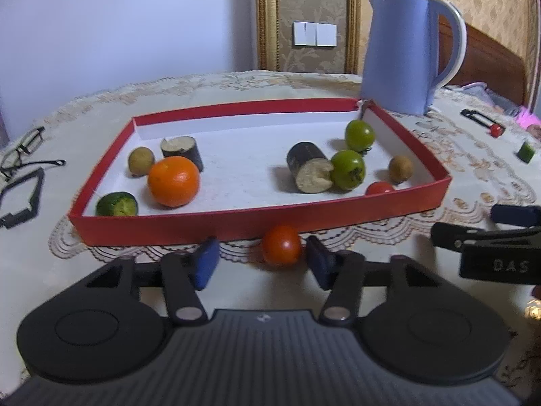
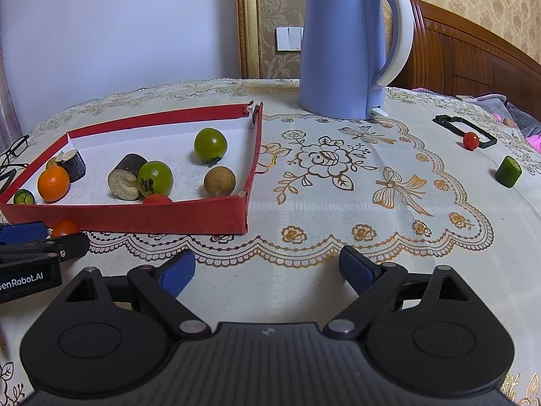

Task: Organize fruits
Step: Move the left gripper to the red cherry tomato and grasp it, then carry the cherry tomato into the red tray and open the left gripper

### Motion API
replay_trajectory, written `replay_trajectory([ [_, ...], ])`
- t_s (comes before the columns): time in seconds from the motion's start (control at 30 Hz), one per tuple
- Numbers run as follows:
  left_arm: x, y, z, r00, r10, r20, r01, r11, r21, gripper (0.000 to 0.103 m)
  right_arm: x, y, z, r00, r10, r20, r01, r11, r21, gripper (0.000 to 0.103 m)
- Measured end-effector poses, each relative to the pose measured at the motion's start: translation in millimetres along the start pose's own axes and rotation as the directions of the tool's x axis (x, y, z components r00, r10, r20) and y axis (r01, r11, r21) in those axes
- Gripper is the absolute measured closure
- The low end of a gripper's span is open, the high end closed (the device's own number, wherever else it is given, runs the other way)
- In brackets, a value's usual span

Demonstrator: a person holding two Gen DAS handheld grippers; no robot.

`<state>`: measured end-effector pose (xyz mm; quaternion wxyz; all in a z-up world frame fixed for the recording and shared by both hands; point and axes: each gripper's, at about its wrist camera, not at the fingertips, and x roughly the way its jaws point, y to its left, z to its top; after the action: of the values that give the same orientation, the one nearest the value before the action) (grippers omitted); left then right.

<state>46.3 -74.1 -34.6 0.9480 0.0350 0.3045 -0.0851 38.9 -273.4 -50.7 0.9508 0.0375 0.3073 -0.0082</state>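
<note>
My left claw (image 1: 262, 264) brackets the red tomato (image 1: 281, 244), pads not yet touching; an off-centre squeeze could roll it away. Right claw (image 2: 267, 269) gapes empty.

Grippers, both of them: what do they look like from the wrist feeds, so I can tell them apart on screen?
Both look alike. The left gripper and right gripper have matte black bodies with a ribbed centre plate, round side discs and black link arms with silver pivot pins, ending in blue pads. White lettering runs along each gripper's side. No cables, hands or sleeves show.
</note>
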Motion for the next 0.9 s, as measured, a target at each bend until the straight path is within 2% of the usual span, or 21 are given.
replay_trajectory([
  [0.17,-1.3,0.7,-1.3,1.0,-0.016,0.012,0.016,1.0,0.007,0.068,0.0,-0.2,-0.1,1.0,0.0,0.0,0.0,1.0,0.0,0.01],
  [0.27,-3.5,2.7,-1.8,0.999,-0.029,0.016,0.029,1.0,0.009,0.08,0.0,-0.1,-0.1,1.0,0.0,0.0,0.0,1.0,0.0,0.01],
  [0.63,-15.2,9.6,-4.3,0.999,-0.038,0.035,0.037,0.999,0.018,0.08,0.0,-0.2,-0.2,1.0,0.0,0.0,0.0,1.0,0.0,0.01],
  [0.8,-31.7,9.7,9.7,0.994,-0.065,0.084,0.063,0.998,0.026,0.08,0.0,0.0,-0.2,1.0,0.0,0.0,0.0,1.0,0.0,0.01],
  [0.9,-30.8,9.1,22.5,0.993,-0.055,0.1,0.052,0.998,0.031,0.08,0.0,-0.2,-0.2,1.0,0.0,0.001,0.0,1.0,0.0,0.01],
])
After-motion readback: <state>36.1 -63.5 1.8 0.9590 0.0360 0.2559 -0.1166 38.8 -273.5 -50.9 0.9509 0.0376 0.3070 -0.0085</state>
